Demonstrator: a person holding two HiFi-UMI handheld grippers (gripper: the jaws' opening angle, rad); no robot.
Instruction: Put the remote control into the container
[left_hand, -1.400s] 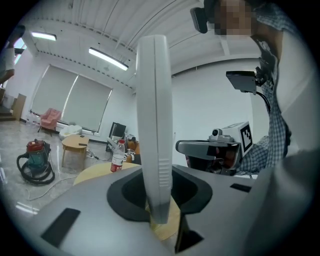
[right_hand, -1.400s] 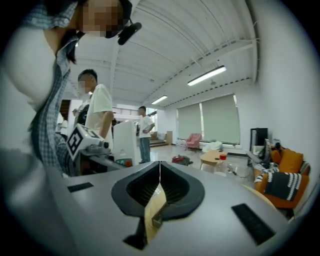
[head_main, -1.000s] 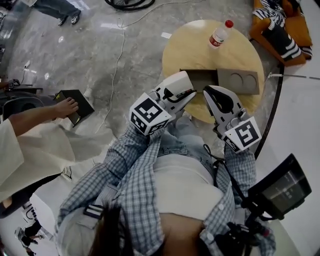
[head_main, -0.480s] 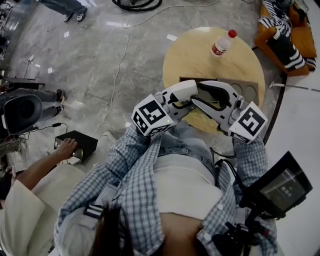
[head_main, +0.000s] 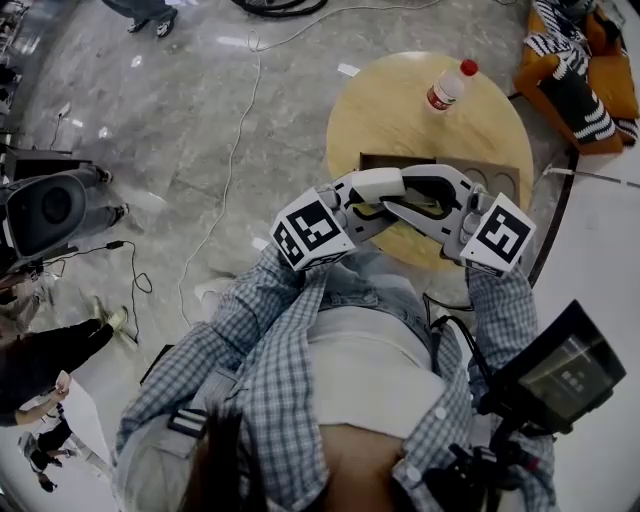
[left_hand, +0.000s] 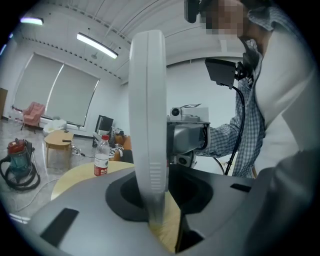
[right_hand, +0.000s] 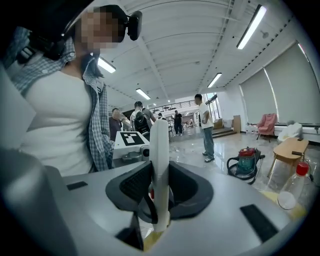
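A white remote control (left_hand: 147, 125) stands edge-on between my left gripper's jaws, which are shut on it. In the head view my left gripper (head_main: 385, 195) and my right gripper (head_main: 407, 196) point at each other over the near edge of the round wooden table (head_main: 400, 100). The same remote (right_hand: 159, 165) also sits between the right jaws. They have just been closing, and their black pads lie against its sides. Just beyond the grippers on the table is the open cardboard container (head_main: 395, 163).
A plastic bottle with a red cap (head_main: 447, 85) stands at the table's far side. An orange chair with striped cloth (head_main: 580, 70) is at the upper right. Cables (head_main: 240, 130) cross the floor. A vacuum cleaner (right_hand: 245, 160) and several people stand further off.
My right gripper has swung round to face the left one, and its jaws now enclose the remote. The person crouching at the left with a black box has moved away.
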